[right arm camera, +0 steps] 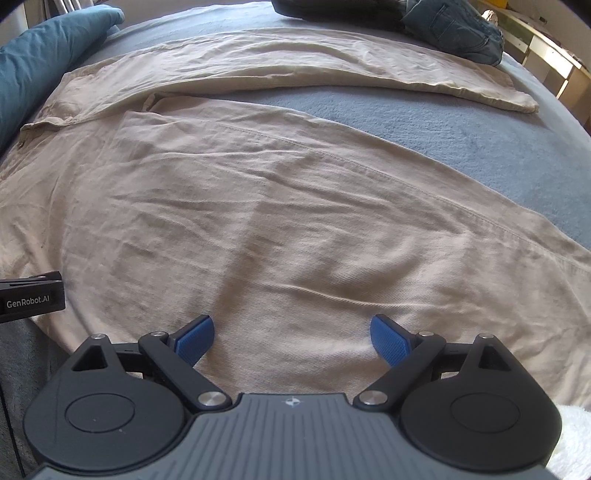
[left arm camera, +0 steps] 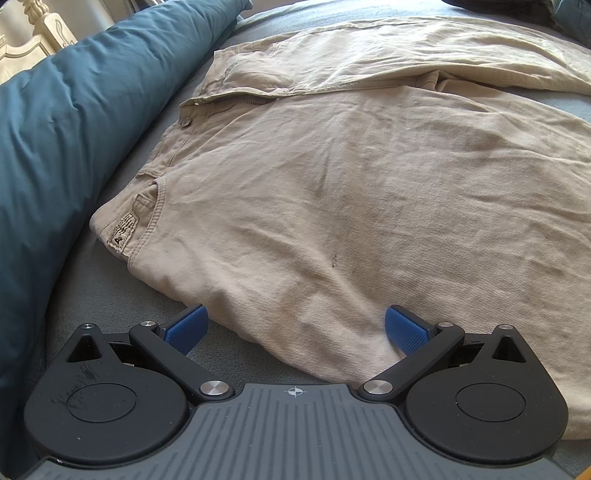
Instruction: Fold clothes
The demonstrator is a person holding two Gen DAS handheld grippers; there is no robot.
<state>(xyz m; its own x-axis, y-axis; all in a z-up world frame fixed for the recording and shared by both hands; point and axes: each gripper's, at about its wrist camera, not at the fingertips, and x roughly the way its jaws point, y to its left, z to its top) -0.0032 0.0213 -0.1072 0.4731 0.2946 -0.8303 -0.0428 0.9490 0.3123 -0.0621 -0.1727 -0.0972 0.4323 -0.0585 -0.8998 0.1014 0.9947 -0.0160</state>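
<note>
Trousers [left arm camera: 332,177] of pale beige twill lie spread across a grey-blue bedcover [right arm camera: 424,122], filling most of both wrist views. At the far left of the left wrist view a teal duvet [left arm camera: 55,129] bulges along the bed's edge, with a cream carved headboard [left arm camera: 33,33] in the upper left corner. Just right of the duvet sits the trousers' waistband, unbuttoned, its fly open and a small woven label [left arm camera: 123,230] showing at the lower left near a pocket seam. The cloth is creased and carries faint dark smudges toward the centre. At the bottom of that view the left gripper [left arm camera: 295,328] stands wide open, its blue pads either side of the near edge of the fabric, gripping nothing.

In the right wrist view, the two legs fan apart toward the right, one running along the top of the frame to a hem at the upper right, the other broad across the middle, wrinkled, with a long stitched seam. Blue jeans [right arm camera: 450,29] lie bunched at the upper right. At the bottom, the right gripper [right arm camera: 291,339] is likewise spread wide, low over the nearer leg, holding nothing.
</note>
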